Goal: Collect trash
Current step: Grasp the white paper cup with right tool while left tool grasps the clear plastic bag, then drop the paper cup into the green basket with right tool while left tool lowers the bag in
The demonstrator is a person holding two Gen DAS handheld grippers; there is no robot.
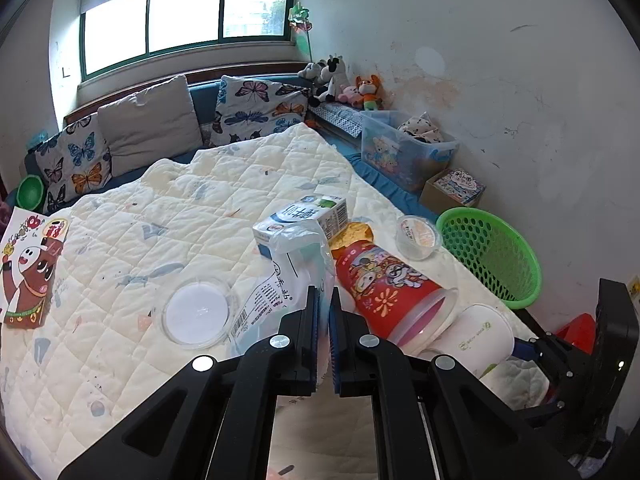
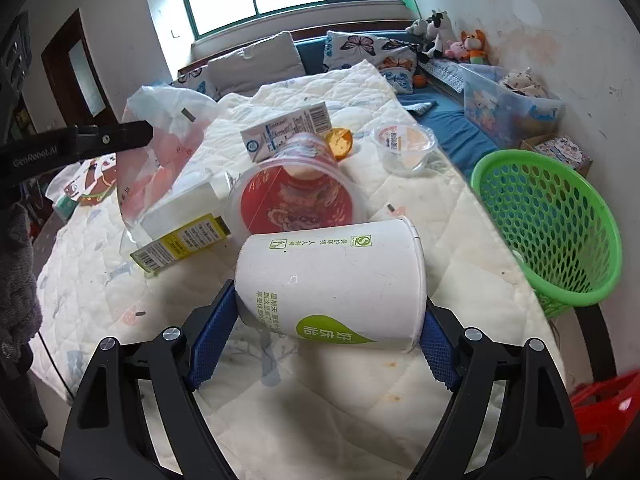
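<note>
The right gripper (image 2: 328,320) straddled a white paper cup (image 2: 332,280) lying on its side on the quilted bed cover (image 2: 340,392), its blue pads (image 2: 210,340) set against the cup's base on one side and its rim on the other; whether they had begun to press could not be told. The cup's long axis ran straight across the gripper's line, the open mouth pointing toward the green basket (image 2: 560,232) standing just off the bed's edge on that same side. The right hand was clearly the nearer to both cup and basket. The left gripper (image 1: 324,308) was clamped on a thin plastic bag (image 1: 288,280), lifted above the cover on the far side of the pile. Just beyond the cup lay a red tub (image 2: 296,196), its mouth facing the camera, with a milk carton (image 2: 286,132), a clear plastic cup (image 2: 404,148) and a yellow-labelled box (image 2: 184,240) around it. The coming carry looked short, sideways toward the basket.
</note>
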